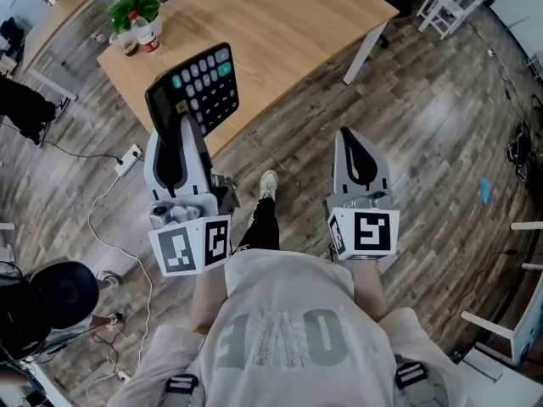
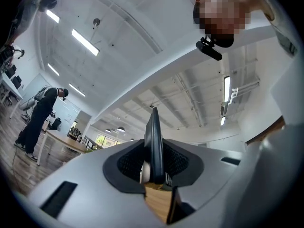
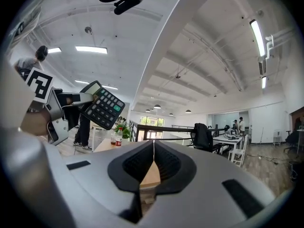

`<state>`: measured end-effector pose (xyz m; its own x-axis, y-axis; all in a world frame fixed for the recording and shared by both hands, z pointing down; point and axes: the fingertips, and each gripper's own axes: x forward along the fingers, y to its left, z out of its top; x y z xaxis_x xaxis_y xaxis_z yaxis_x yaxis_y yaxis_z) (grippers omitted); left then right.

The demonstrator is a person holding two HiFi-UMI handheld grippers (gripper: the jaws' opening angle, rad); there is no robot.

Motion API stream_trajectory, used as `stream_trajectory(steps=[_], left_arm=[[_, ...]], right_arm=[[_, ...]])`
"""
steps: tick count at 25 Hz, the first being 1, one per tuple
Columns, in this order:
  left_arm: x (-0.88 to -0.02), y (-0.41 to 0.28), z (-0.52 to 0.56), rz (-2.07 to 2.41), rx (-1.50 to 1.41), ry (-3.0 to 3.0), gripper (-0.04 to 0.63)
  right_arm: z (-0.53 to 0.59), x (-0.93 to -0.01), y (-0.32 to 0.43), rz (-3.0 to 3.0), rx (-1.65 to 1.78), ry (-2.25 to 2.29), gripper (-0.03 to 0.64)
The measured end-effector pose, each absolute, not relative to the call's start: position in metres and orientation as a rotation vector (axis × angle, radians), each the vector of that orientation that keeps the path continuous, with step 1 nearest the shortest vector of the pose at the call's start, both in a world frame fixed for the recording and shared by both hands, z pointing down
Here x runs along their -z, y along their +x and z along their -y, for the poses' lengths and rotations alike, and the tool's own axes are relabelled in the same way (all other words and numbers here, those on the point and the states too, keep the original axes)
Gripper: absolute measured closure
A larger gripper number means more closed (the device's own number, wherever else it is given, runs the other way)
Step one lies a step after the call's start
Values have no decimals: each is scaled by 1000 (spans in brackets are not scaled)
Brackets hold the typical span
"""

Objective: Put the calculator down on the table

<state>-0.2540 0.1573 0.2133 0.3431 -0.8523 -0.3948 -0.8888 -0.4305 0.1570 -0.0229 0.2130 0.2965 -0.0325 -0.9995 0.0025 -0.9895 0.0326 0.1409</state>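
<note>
A black calculator with white and green keys stands upright in my left gripper, which is shut on its lower edge. It hangs over the near edge of the wooden table. In the left gripper view the calculator shows edge-on between the jaws. My right gripper is shut with nothing in it, over the floor to the right of the table leg. The right gripper view shows the calculator and the left gripper at the left, and the table ahead.
A potted plant and a bottle stand at the table's far left corner. A white table leg slants down at the right. A power strip and cable lie on the floor at the left. White chairs stand at the back right.
</note>
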Motion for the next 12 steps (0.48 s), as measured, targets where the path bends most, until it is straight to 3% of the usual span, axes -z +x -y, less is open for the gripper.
stream_trajectory(steps=[12], left_arm=[[-190,-231,21,-1632,-682,-2523,492]], right_arm=[[-26,-256,-9,2201,208,2052,597]])
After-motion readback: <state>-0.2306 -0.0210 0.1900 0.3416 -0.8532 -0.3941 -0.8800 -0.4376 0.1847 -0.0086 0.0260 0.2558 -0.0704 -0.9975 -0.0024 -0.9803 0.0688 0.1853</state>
